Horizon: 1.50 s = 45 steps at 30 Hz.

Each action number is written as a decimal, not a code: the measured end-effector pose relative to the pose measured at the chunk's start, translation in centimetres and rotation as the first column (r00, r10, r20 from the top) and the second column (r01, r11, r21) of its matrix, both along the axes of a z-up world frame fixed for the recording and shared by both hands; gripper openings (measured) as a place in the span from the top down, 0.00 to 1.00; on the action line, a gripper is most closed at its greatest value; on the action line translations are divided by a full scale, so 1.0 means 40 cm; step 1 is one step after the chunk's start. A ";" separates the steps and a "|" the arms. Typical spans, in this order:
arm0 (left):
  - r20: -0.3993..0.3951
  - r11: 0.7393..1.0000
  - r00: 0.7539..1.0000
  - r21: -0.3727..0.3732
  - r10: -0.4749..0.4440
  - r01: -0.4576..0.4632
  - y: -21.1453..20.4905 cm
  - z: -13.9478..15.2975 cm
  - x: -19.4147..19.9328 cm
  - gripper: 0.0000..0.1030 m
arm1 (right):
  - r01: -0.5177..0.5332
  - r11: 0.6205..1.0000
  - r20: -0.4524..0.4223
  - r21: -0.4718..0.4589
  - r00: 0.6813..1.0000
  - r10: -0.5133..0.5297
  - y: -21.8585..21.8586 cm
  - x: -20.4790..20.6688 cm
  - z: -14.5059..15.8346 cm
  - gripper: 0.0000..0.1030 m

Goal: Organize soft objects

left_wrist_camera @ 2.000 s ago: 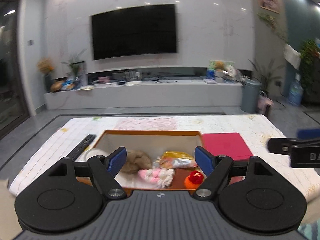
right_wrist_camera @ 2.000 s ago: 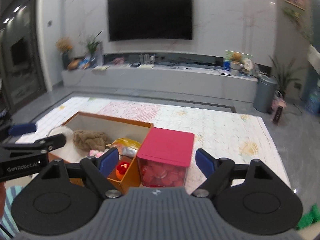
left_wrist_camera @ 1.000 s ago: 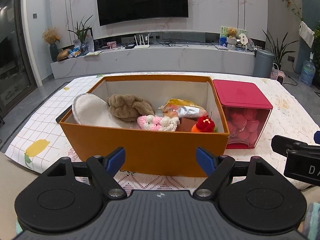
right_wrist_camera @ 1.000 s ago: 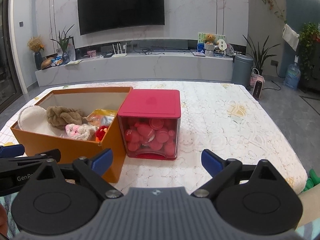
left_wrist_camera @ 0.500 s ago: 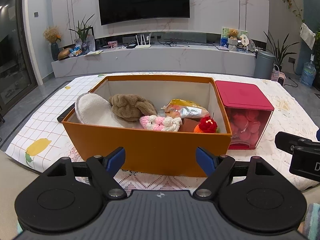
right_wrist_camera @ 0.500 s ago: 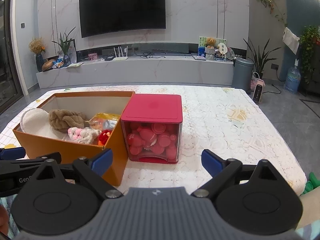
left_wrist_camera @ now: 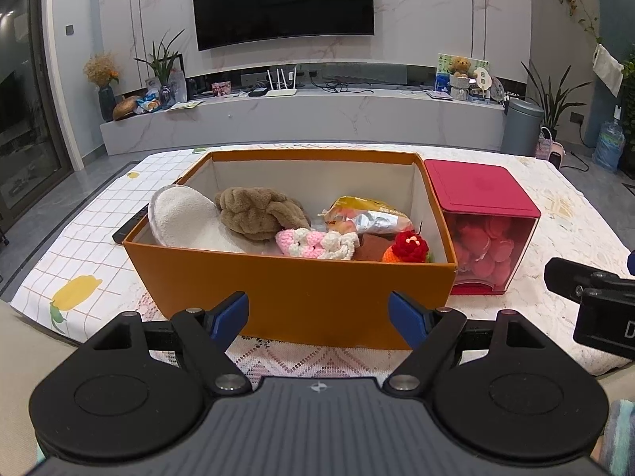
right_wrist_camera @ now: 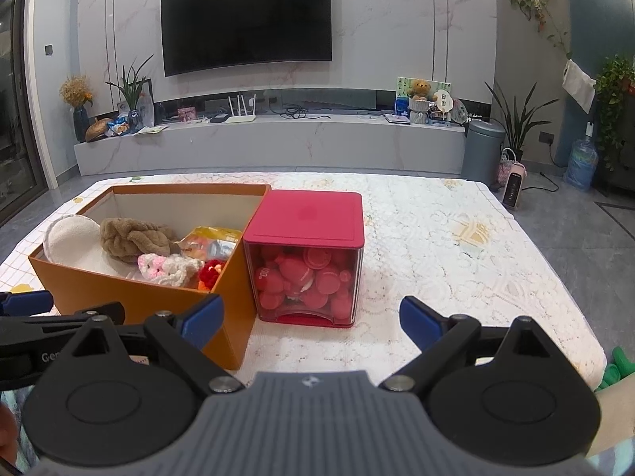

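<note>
Hovering spread and empty, left gripper (left_wrist_camera: 318,315) and right gripper (right_wrist_camera: 311,317), at lower frame; soft toys lying gathered inside orange box (left_wrist_camera: 301,297).

Dark flat remote (left_wrist_camera: 129,227) mostly hid behind the orange cardboard box (left_wrist_camera: 301,297), green object (right_wrist_camera: 613,371) was cut by the table edge.
</note>
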<state>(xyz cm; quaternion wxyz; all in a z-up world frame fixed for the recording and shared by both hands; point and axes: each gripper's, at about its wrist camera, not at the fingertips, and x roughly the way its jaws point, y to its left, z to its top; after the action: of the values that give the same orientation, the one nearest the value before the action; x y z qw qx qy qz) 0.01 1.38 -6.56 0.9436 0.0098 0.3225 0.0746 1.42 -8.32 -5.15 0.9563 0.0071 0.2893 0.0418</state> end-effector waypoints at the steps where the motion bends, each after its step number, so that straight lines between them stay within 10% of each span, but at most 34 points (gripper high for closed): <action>1: 0.000 1.000 1.000 0.000 -0.001 0.001 0.000 0.000 0.000 0.09 | 0.001 1.000 0.002 0.001 1.000 -0.001 0.000 0.000 0.000 0.09; 45: 0.012 1.000 1.000 0.018 0.002 -0.002 -0.010 0.011 -0.022 0.09 | 0.010 1.000 0.000 0.016 1.000 -0.010 -0.002 -0.015 -0.006 0.09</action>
<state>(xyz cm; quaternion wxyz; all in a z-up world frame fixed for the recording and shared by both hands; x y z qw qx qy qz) -0.87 0.97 -6.13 0.9453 0.0176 0.3162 0.0786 0.82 -8.42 -5.38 0.9565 0.0160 0.2888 0.0393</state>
